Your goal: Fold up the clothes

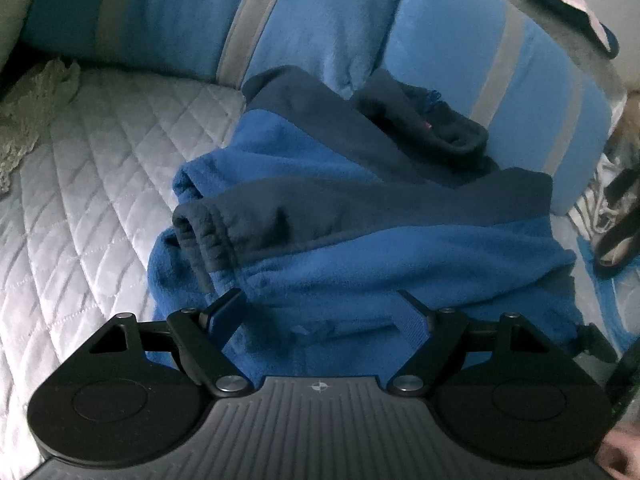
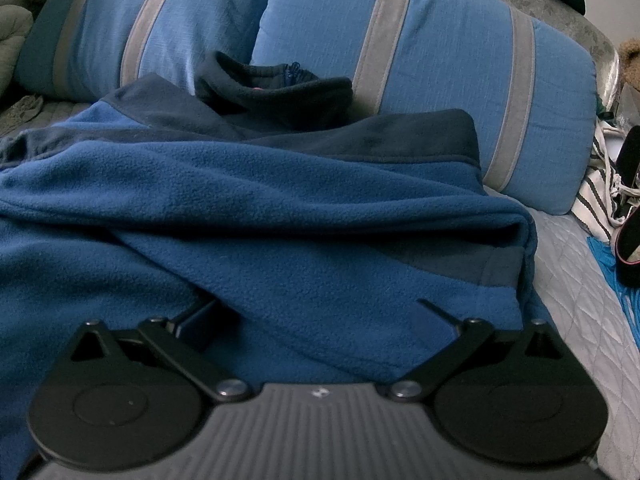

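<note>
A fuzzy blue fleece jacket [image 1: 340, 240] with navy trim lies bunched on the quilted grey bedspread [image 1: 80, 200], striped pillows [image 2: 420, 60] at 12 o'clock, while left gripper [image 1: 320, 312] and right gripper [image 2: 320, 312] jaws sit spread wide, fabric between.

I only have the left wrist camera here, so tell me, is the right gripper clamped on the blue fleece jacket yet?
Observer: No. The right gripper is open, its fingers spread with the blue fleece jacket lying between them.
Operator: Anything on the jacket's right edge that I'm missing?
Observer: Yes, a navy side panel shows on the fold there, just above the quilted bedcover.
</note>
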`<state>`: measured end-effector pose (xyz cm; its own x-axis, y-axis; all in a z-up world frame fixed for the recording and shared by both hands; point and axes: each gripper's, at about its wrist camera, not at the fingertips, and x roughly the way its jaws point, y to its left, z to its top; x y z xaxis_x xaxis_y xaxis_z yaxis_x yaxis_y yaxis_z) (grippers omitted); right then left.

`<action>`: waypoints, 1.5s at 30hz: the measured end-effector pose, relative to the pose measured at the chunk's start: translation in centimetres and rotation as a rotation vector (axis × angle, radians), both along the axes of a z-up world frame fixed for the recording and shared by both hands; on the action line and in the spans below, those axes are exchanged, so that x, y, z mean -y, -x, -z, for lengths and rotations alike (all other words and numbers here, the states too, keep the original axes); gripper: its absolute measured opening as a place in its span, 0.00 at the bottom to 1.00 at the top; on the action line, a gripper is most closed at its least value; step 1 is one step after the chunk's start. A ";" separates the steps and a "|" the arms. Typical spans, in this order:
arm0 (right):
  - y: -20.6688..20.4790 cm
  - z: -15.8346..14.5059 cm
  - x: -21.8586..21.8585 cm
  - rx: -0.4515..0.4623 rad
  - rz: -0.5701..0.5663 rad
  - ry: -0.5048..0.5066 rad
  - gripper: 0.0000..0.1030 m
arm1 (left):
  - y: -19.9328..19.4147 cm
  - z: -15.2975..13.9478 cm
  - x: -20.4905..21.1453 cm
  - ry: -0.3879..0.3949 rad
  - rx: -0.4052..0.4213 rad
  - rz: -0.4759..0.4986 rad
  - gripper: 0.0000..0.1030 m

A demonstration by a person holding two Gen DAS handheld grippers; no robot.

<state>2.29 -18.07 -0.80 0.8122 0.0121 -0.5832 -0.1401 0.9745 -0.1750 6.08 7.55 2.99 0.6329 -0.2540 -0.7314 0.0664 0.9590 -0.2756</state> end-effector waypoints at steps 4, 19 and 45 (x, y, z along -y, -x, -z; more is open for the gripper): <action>0.0 0.0 -0.1 0.002 0.002 0.003 1.00 | -0.1 0.2 0.1 -0.006 -0.004 0.004 0.77; 2.1 -5.8 1.9 0.047 -0.041 -0.110 1.00 | 2.3 -2.0 -0.9 -0.014 0.226 0.089 0.77; 24.4 -34.0 11.7 0.409 -0.023 -0.211 1.00 | 16.2 -20.3 -4.4 -0.147 0.269 0.221 0.81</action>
<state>-22.07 -29.80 33.16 0.9732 0.1172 -0.1978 -0.1233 0.9922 -0.0186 -10.13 11.98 23.32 0.7488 -0.3110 -0.5853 0.3276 0.9413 -0.0811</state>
